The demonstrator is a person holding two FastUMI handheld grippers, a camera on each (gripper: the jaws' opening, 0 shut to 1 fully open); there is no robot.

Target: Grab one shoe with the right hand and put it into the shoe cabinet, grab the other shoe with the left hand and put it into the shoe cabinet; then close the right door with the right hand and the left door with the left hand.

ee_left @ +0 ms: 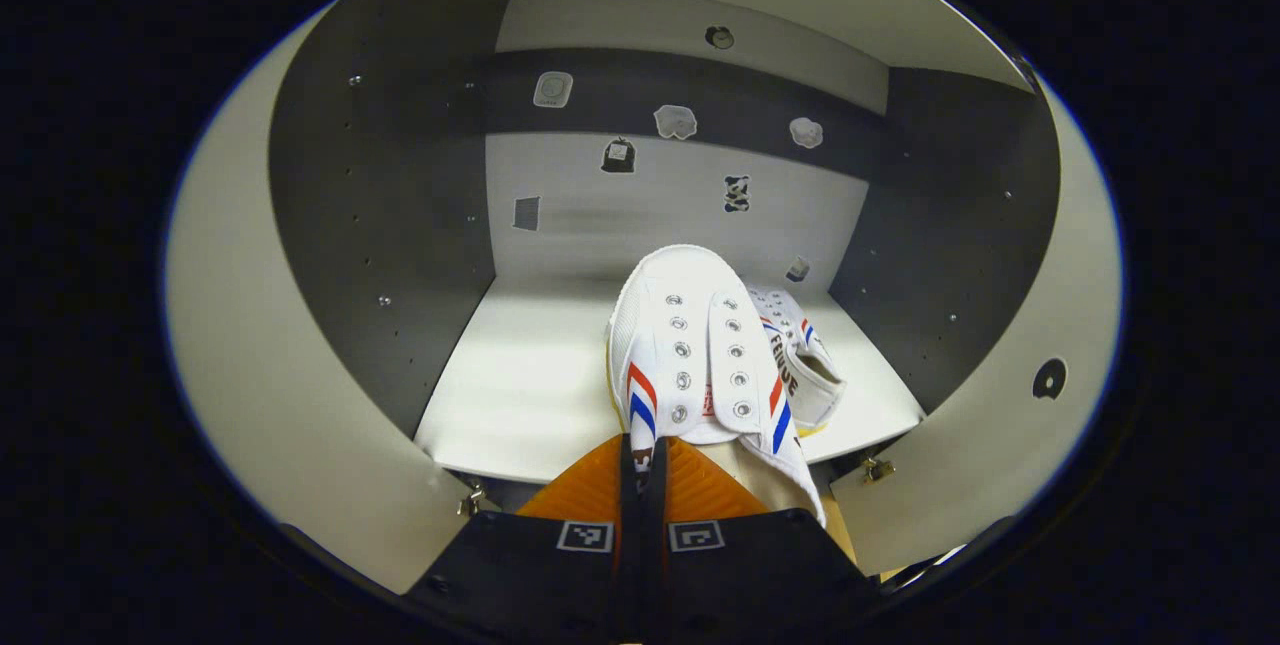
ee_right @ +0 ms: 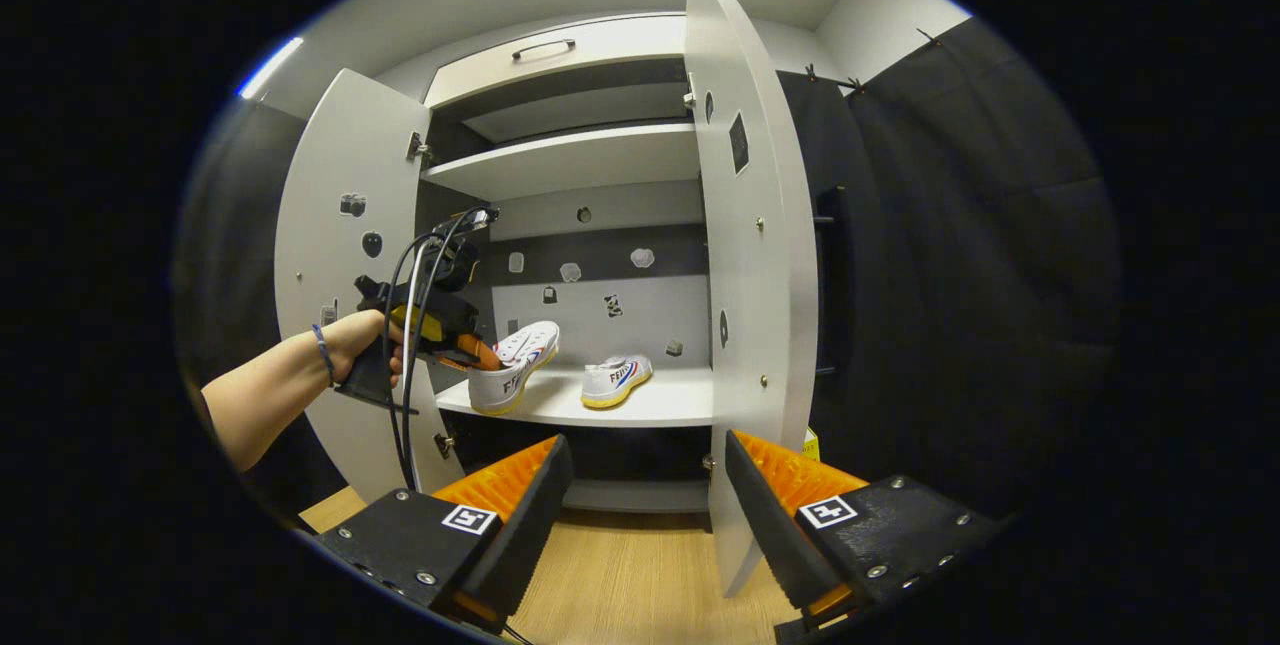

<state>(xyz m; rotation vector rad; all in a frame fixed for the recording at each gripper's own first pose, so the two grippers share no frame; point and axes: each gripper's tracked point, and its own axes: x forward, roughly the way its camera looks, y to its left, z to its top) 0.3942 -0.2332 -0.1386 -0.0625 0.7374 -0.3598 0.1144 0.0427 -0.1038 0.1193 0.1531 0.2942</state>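
— Left gripper (ee_left: 641,470) pinches the second shoe (ee_left: 690,345) by its heel, tilted over the shelf (ee_left: 520,375); right gripper (ee_right: 640,495) hangs spread.
— Released now, it may tip onto the first shoe (ee_right: 616,380) beside it, or roll off the front edge.

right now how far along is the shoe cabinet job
Done: one shoe sits on the shelf. In hand: the left gripper holds the second shoe, tilted over the shelf's front. Left: release it, then close the right door and left door. The right gripper is open.

White shoe (ee_left: 690,355), red-blue stripes.
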